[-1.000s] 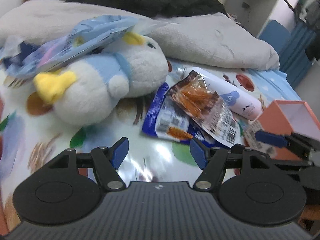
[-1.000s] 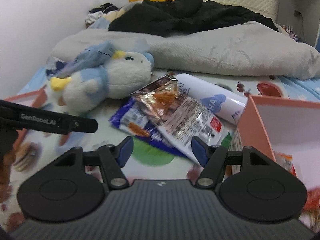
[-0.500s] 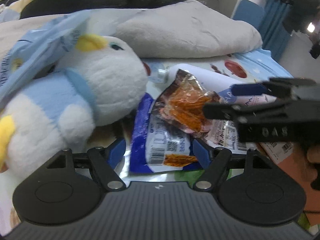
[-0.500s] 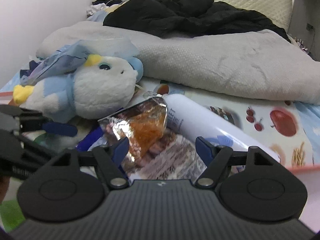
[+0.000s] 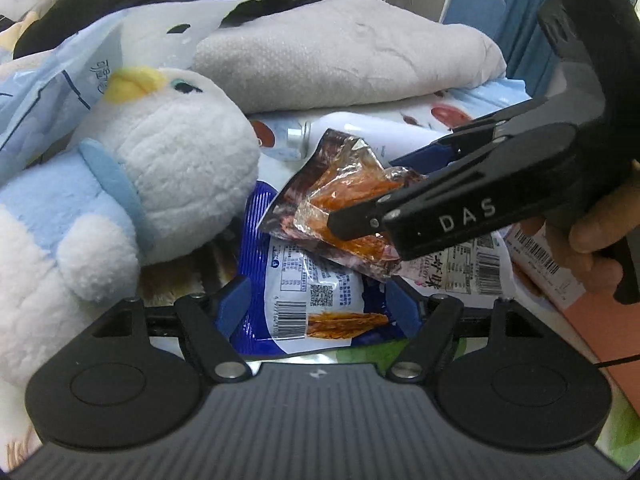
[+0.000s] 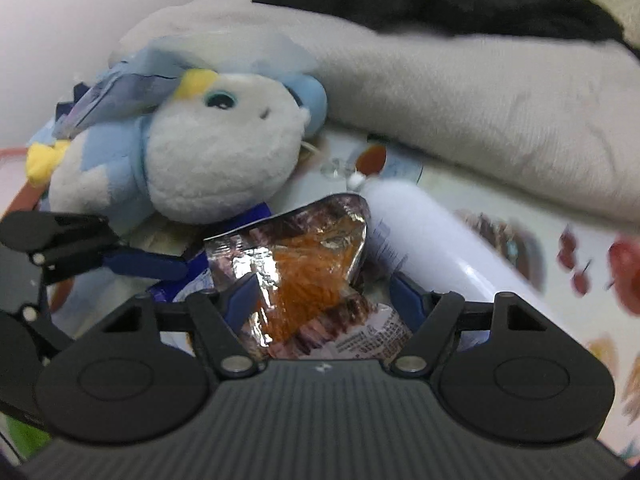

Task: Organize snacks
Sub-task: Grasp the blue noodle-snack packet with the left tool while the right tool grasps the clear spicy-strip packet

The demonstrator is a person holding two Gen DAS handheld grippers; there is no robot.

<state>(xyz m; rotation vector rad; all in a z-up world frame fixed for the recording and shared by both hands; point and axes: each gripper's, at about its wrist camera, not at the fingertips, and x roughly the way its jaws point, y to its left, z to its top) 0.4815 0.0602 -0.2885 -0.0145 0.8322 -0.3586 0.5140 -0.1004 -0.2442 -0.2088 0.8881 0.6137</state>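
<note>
A crinkled brown foil snack packet with orange contents lies on top of a blue-and-white snack packet on the printed bed sheet. My left gripper is open, low over the sheet, and its blue fingers straddle the blue-and-white packet's near end. My right gripper is open too, with the foil packet between its fingers; no pad clearly presses on it. In the left wrist view the right gripper reaches in from the right over that packet. A left gripper finger shows at the left.
A white and blue plush penguin lies close on the left, with a pale blue bag on it. Behind the packets lies a white bottle. An orange box stands at the right. A grey blanket and black clothes fill the back.
Both grippers have come closer and lower to the packets. The right gripper has swung in over the foil packet. Both pairs of jaws stand a little wider.
</note>
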